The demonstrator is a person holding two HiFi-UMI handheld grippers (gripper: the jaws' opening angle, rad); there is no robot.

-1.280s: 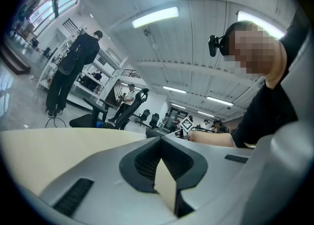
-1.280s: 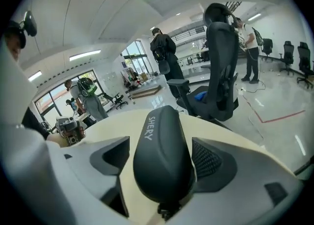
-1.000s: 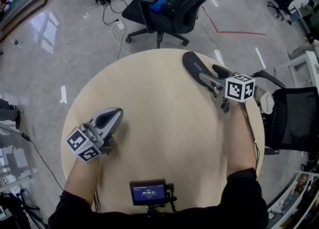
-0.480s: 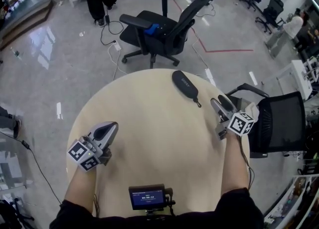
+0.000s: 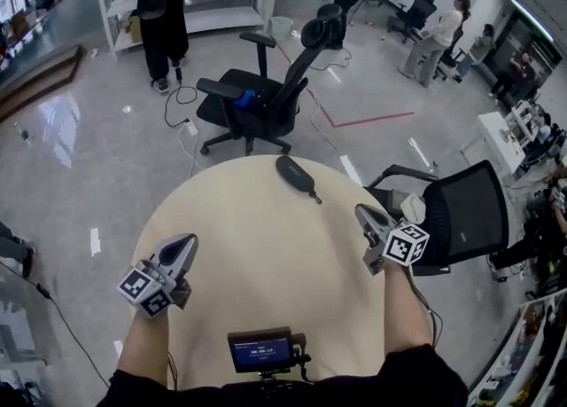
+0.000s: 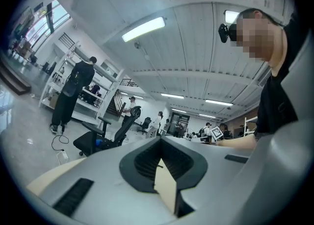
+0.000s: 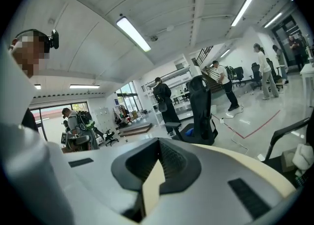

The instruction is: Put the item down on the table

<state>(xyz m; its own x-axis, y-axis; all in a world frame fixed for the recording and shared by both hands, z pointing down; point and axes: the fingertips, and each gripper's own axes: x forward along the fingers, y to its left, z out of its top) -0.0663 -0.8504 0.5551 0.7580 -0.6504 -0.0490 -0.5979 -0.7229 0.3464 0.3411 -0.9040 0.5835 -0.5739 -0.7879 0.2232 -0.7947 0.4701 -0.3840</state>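
The black pouch [image 5: 295, 175] lies flat at the far edge of the round table [image 5: 266, 254], well apart from the right gripper [image 5: 362, 213], ahead and to its left. Right gripper and left gripper [image 5: 187, 242]: jaws closed together, empty.

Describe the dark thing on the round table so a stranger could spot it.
Find the round beige table. At its far edge, towards the black office chair, lies a slim black oblong case with a short cord at one end. Unlike the small screen at the near edge, it is rounded and flat.
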